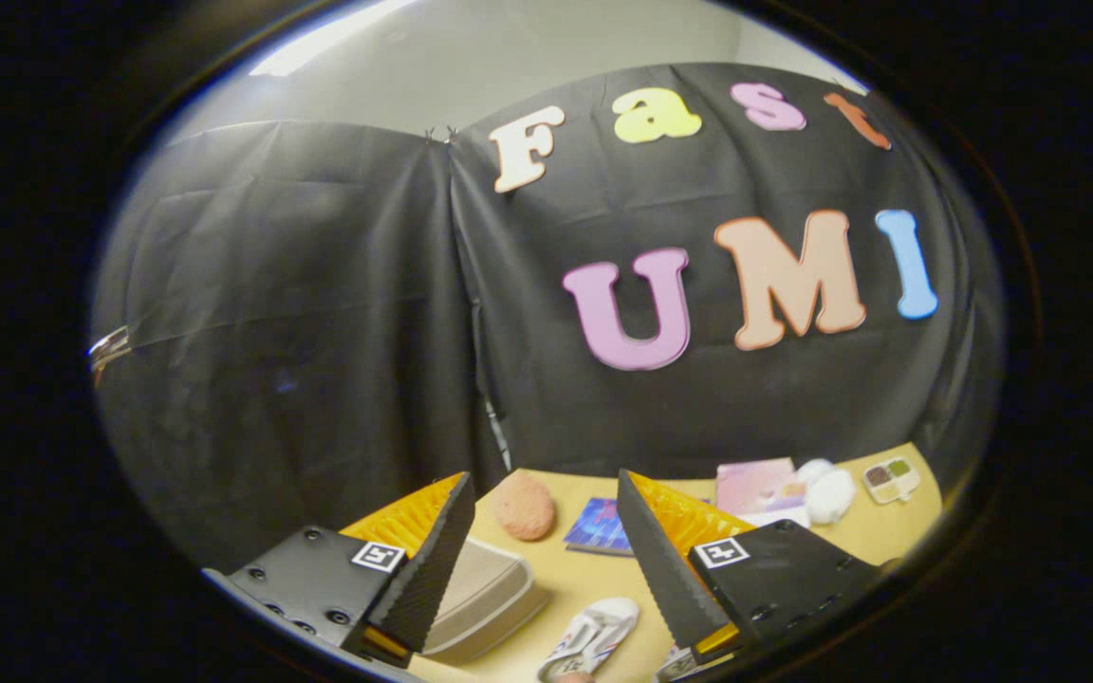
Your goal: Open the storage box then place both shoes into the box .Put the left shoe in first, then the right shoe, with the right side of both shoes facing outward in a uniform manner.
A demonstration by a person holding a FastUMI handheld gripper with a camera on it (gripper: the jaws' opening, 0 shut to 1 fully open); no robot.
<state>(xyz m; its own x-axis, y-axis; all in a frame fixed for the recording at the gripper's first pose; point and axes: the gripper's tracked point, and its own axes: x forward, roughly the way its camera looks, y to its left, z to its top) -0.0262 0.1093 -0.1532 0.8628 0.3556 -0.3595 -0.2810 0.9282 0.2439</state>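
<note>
The box (490,593), lid closed, lies on the table (594,579) partly behind your left finger. One shoe (594,637) rests between the fingers, another (677,664) peeks beneath the right finger. Your gripper (546,560) is held wide open, gripping nothing. Beyond: sponge (524,506), book (601,527).

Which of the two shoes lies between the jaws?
The white shoe beside the storage box lies between the open jaws; the other shoe is mostly hidden behind one jaw.
</note>
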